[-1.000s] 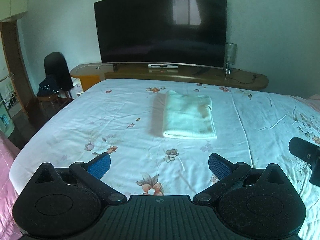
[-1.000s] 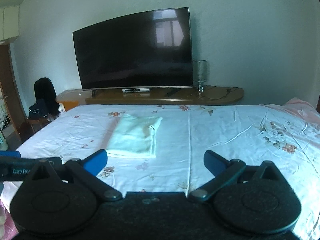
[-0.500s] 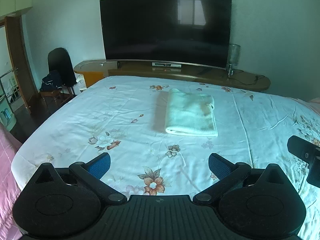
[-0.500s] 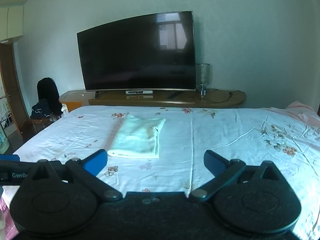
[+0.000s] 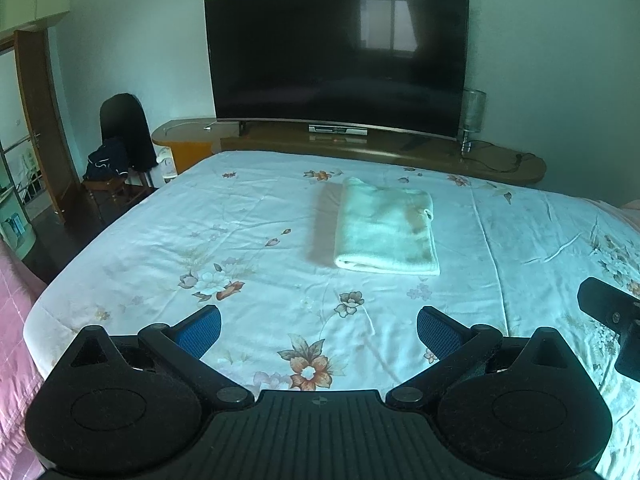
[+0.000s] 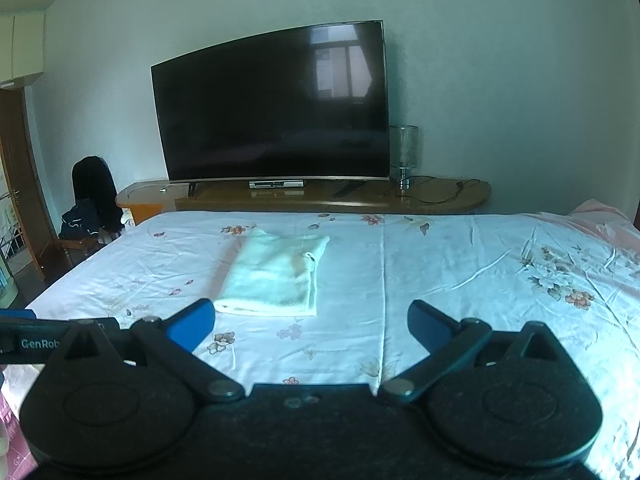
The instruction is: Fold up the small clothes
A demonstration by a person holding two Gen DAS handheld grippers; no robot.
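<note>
A pale green cloth [image 5: 386, 228] lies folded into a neat rectangle on the floral bedsheet [image 5: 248, 240], towards the far side of the bed. The same cloth [image 6: 276, 276] appears left of centre in the right wrist view. My left gripper [image 5: 318, 326] hovers open over the near part of the bed, well short of the cloth, nothing between its blue pads. My right gripper [image 6: 310, 326] is open too, empty, with the cloth just beyond its left finger. Part of the right gripper's body [image 5: 612, 312] shows at the right edge of the left wrist view.
A large curved television [image 5: 336, 56] stands on a long wooden shelf [image 5: 360, 152] behind the bed, with a glass lamp [image 5: 472, 116] beside it. A chair with dark clothes [image 5: 120, 148] and a wooden door [image 5: 44, 120] are at the left. Pink bedding [image 6: 600, 220] lies at the right.
Both grippers have pulled back and risen slightly, so the folded cloth looks a little farther away. The cloth has not moved, and both grippers stay open.
</note>
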